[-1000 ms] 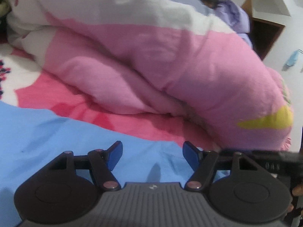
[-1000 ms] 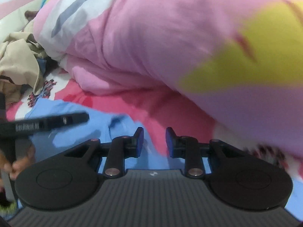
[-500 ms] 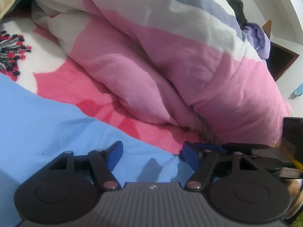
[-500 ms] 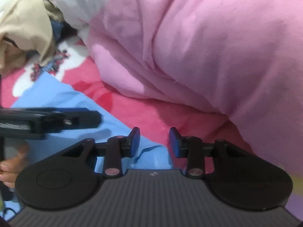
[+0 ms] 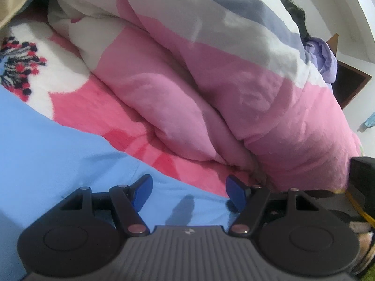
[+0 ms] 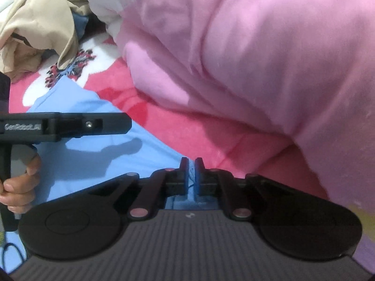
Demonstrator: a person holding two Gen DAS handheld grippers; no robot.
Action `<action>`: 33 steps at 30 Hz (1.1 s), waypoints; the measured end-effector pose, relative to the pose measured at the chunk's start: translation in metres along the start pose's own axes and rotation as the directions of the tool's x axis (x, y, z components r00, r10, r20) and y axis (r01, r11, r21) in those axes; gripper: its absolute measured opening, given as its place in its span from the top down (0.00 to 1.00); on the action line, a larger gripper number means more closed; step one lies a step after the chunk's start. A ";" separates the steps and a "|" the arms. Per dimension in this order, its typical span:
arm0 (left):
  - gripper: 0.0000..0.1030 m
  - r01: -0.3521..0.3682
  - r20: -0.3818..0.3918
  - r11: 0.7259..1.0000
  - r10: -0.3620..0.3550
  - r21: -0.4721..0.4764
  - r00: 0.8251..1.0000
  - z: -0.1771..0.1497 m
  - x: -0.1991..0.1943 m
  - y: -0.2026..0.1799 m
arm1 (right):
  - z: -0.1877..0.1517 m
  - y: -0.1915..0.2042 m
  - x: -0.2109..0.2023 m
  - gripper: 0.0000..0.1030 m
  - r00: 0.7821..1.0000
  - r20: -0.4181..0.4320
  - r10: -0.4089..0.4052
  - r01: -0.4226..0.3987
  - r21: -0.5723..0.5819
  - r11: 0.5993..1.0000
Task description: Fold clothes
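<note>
A light blue garment (image 5: pixel 46 154) lies spread on a pink flowered bedsheet (image 5: pixel 77 103). My left gripper (image 5: pixel 189 193) hovers low over the garment's far edge, its blue fingers wide apart with nothing between them. In the right wrist view the same blue garment (image 6: pixel 93 159) runs under the tool, and my right gripper (image 6: pixel 191 175) has its fingers pressed together on a pinch of the blue cloth at its edge. The left gripper's body (image 6: pixel 63 125) shows from the side at the left, with a hand (image 6: pixel 21 187) on its handle.
A bulky pink, white and grey quilt (image 5: pixel 211 75) is heaped just beyond both grippers and also fills the right wrist view (image 6: pixel 269 58). A crumpled beige garment (image 6: pixel 39 23) lies at the far left. A person in purple (image 5: pixel 321 53) is behind the quilt.
The right gripper's fingers have come together on the blue garment's edge; before they stood apart. Both tools have dropped and turned left, so the quilt now sits higher in view.
</note>
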State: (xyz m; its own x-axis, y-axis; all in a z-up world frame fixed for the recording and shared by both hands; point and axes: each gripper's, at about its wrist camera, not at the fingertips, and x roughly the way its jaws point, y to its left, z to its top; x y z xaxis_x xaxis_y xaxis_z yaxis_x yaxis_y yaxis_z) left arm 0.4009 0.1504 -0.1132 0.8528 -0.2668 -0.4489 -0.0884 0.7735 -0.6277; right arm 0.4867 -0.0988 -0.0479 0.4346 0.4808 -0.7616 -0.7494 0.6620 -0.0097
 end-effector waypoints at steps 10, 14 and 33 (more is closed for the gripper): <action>0.32 -0.049 0.039 0.998 0.048 0.037 0.998 -0.002 -0.005 -0.002 | -0.003 0.014 0.016 0.97 0.980 0.119 -0.161 0.172 -0.087 0.981; 0.32 -0.063 0.043 0.996 0.060 0.065 0.997 -0.003 -0.003 -0.004 | -0.004 0.005 0.031 0.93 0.979 0.139 -0.149 0.156 -0.041 0.987; 0.31 0.008 0.032 0.992 -0.012 0.125 0.999 -0.022 -0.009 -0.021 | -0.107 -0.081 -0.102 0.65 0.971 0.027 -0.238 0.216 0.328 0.920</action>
State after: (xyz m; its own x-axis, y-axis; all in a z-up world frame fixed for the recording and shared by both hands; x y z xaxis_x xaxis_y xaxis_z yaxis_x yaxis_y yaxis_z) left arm 0.3840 0.1236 -0.1103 0.8697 -0.2579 -0.4209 -0.0167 0.8368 -0.5472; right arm 0.4498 -0.2627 -0.0385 0.6138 0.3248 -0.7196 -0.4311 0.9014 0.0391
